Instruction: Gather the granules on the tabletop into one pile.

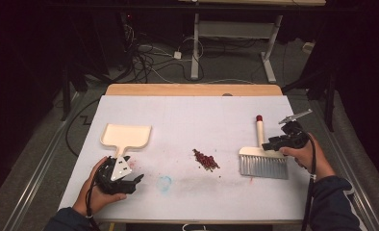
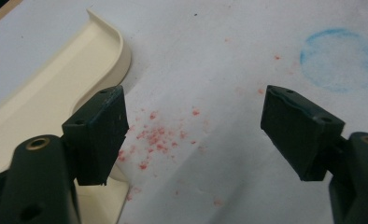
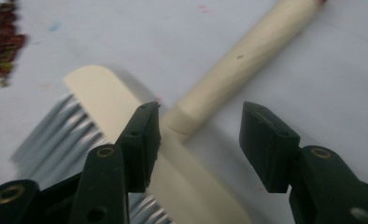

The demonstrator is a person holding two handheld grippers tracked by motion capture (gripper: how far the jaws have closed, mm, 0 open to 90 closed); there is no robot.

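Crumbs (image 1: pixel 206 160), one small dark-red heap, lie mid-table between one cream dustpan (image 1: pixel 126 136) at left and one hand brush (image 1: pixel 263 159) at right, well apart from both. From above, the white table (image 1: pixel 192 115) has wide bare room on its far half. The left gripper (image 2: pixel 194 135) shows, up close, faint pink specks and a blue ring stain (image 2: pixel 341 58) on the sheet, its jaws spread wide and empty beside the dustpan's handle. The right gripper (image 3: pixel 201 140) hovers over the brush's neck, jaws apart around it, not clamped; the bristles (image 3: pixel 65 130) blur at left.
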